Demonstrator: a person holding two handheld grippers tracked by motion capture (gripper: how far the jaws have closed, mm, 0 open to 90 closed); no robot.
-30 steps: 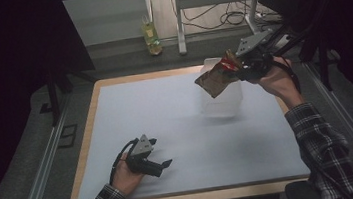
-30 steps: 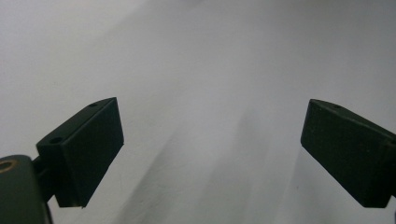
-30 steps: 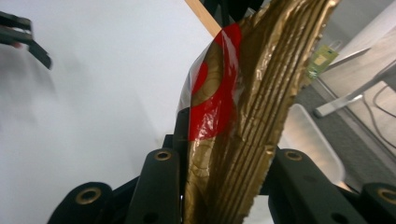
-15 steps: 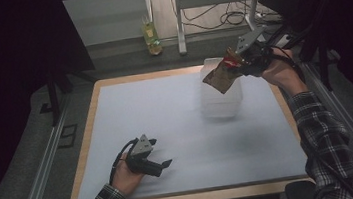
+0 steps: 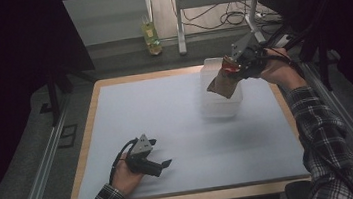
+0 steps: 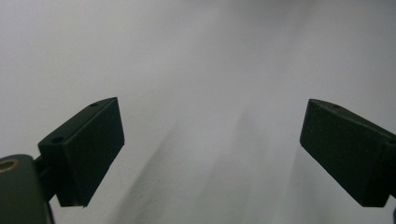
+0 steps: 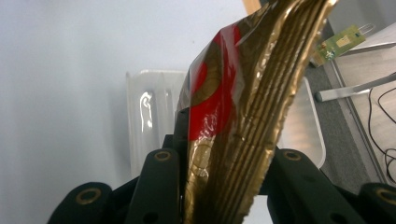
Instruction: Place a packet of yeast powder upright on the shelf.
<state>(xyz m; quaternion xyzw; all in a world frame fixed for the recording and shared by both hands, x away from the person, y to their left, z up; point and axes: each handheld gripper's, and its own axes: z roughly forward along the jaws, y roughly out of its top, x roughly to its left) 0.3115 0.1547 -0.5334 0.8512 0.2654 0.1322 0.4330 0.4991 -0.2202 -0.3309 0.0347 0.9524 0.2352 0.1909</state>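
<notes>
My right gripper (image 5: 235, 68) is shut on a gold and red foil packet (image 5: 224, 83), (image 7: 236, 107), held in the air over a clear plastic box (image 5: 219, 93), (image 7: 149, 126) at the table's back right. The packet hangs down from the jaws towards the box's opening. In the right gripper view the packet stands between the two black jaws, with the box below it. My left gripper (image 5: 164, 165) rests on the pale sheet near the front left, jaws wide apart. In the left gripper view its fingers (image 6: 86, 147) frame bare sheet, with nothing between them.
A pale sheet (image 5: 167, 125) covers the wooden table (image 5: 87, 135). Beyond the far edge stand a yellow-green bottle (image 5: 151, 33), a metal stand (image 5: 180, 23) and cables on the floor. Metal rails (image 5: 41, 170) run along both sides.
My right gripper has carried the packet leftwards and down, so it now hangs over the clear box. The left gripper has stayed where it was.
</notes>
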